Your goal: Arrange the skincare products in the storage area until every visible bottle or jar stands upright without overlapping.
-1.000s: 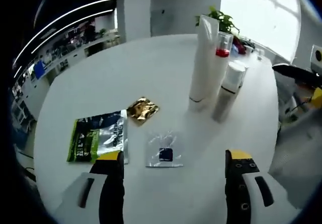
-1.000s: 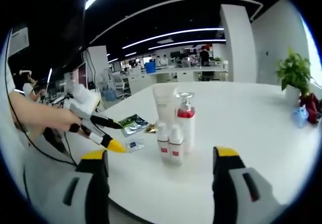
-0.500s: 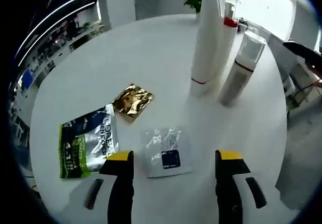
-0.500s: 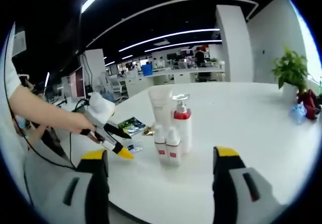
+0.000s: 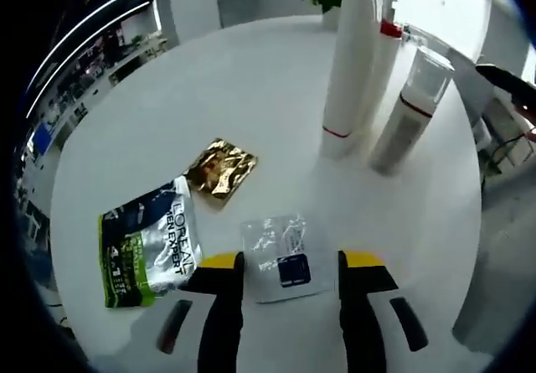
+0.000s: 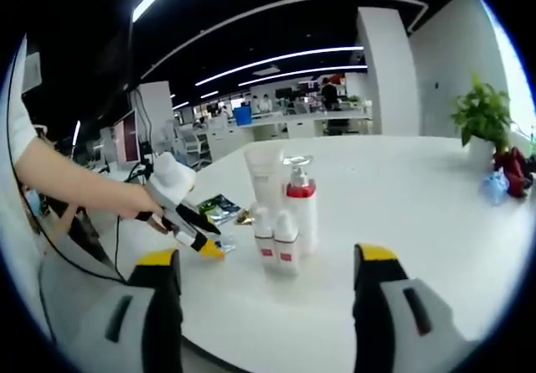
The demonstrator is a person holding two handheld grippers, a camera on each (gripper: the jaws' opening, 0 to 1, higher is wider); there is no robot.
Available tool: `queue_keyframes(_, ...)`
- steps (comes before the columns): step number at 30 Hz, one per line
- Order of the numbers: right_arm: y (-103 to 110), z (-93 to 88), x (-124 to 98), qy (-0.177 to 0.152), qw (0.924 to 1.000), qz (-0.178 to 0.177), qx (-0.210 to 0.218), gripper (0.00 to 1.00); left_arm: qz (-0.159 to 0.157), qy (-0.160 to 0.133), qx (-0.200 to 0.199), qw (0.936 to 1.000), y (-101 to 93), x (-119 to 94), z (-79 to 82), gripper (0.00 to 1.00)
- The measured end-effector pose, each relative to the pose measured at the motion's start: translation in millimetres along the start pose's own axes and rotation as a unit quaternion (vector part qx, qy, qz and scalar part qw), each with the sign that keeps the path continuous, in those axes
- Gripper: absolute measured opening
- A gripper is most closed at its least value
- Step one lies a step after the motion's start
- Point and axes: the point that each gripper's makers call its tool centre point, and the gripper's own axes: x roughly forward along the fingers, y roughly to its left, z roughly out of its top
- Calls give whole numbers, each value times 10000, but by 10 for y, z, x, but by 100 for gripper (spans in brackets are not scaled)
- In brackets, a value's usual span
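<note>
Bottles stand clustered upright on the round white table (image 5: pixel 251 88): a tall white tube with a red band (image 5: pixel 350 63), a red-collared pump bottle (image 6: pixel 301 205), and two small white bottles with red labels (image 6: pixel 276 240). Flat beside them lie a gold foil sachet (image 5: pixel 220 168), a green-and-silver sachet (image 5: pixel 151 240) and a clear sachet with a dark square (image 5: pixel 283 256). The left gripper (image 5: pixel 287 274) angles down, jaws spread astride the clear sachet. The right gripper (image 6: pixel 266 271) hangs back, jaws wide apart.

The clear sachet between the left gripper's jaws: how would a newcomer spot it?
On the round white table, three flat packets lie left of the upright bottles. The clear sachet lies nearest, see-through with a dark blue square, unlike the gold packet and green-and-silver pouch.
</note>
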Motion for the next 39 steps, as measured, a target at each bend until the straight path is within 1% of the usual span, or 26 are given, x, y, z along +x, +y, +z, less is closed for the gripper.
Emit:
queue_keyframes(6, -10, 5, -3, -16, 10000, -28, 7, 85, -23, 66, 26, 10000, 7, -3, 0, 38)
queue_keyframes(10, -15, 10, -3, -32, 10000, -34, 25, 85, -50, 138, 189, 9997, 5, -32, -7, 38)
queue_keyframes(15, -14, 13, 0, -32, 10000, -36, 14, 85, -244, 264, 547, 9979, -22, -142, -39, 38)
queue_keyframes(17, -11, 17, 0, -39, 10000, -40, 12, 85, -288, 333, 782, 9960, -2, -207, -72, 38)
queue_keyframes(20, -3, 9, 2, -23, 10000, -18, 10, 85, -329, 431, 1018, 9933, 32, -279, -127, 38)
queue_keyframes(22, 10, 4, 4, -9, 10000, 5, -16, 85, -355, 474, 1129, 9918, 54, -328, -166, 38)
queue_keyframes(24, 27, -1, 7, 10, 10000, 29, -47, 85, -446, 480, 1215, 9904, 49, -367, -195, 38)
queue_keyframes(26, 40, -5, 8, 25, 10000, 45, -71, 85, -543, 512, 1356, 9879, 40, -410, -238, 38)
queue_keyframes(30, 51, -15, 11, 55, 9999, 68, -95, 85, -808, 661, 1765, 9787, 17, -483, -354, 38)
queue_keyframes(33, 57, -20, 15, 74, 9999, 74, -128, 85, -870, 811, 1981, 9729, 51, -533, -430, 38)
queue_keyframes(36, 64, -29, 21, 103, 9998, 84, -151, 85, -955, 848, 2089, 9696, 77, -575, -459, 38)
queue_keyframes(39, 67, -39, 26, 132, 9997, 94, -170, 85, -1078, 872, 2336, 9624, 82, -601, -490, 38)
